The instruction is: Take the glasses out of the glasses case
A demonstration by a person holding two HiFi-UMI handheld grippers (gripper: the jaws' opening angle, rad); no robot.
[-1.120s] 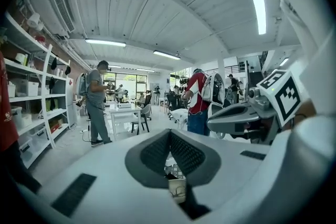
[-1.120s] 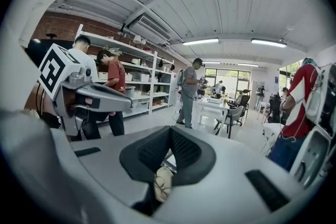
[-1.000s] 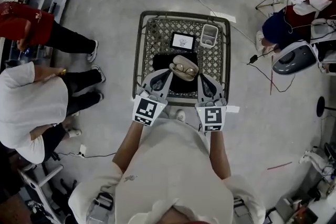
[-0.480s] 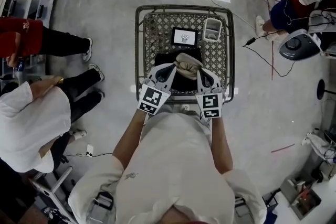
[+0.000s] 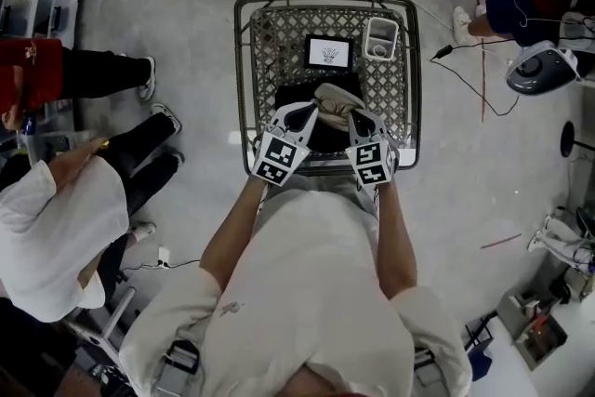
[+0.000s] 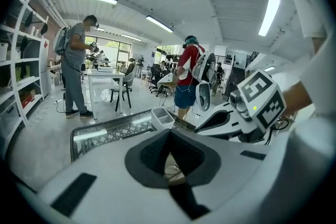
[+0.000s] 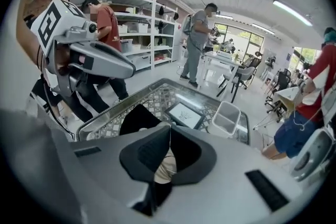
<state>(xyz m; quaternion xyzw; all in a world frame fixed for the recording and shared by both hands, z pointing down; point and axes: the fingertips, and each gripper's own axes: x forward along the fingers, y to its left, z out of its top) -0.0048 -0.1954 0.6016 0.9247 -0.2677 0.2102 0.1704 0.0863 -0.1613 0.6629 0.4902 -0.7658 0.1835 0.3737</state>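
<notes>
An open beige glasses case (image 5: pixel 337 94) lies on a black cloth (image 5: pixel 292 94) on the metal mesh table (image 5: pixel 244 60), with the glasses (image 5: pixel 327 109) inside it. My left gripper (image 5: pixel 305 113) is at the case's left side and my right gripper (image 5: pixel 359 118) at its near right edge. In the left gripper view the jaw tips (image 6: pixel 169 136) meet, and a lens of the glasses (image 6: pixel 170 170) shows through the gap below them. In the right gripper view the tips (image 7: pixel 169 131) also meet, with the beige case (image 7: pixel 164 168) showing under them. I see nothing clamped in either gripper.
A small tablet (image 5: pixel 328 52) and a white plastic tub (image 5: pixel 380 36) sit at the table's far side. People stand to the left (image 5: pixel 102 74) and at the far right (image 5: pixel 521 0). Cables (image 5: pixel 465 79) run over the floor at the right.
Both grippers have moved forward and closed in on the case from either side. The case now lies right at their tips.
</notes>
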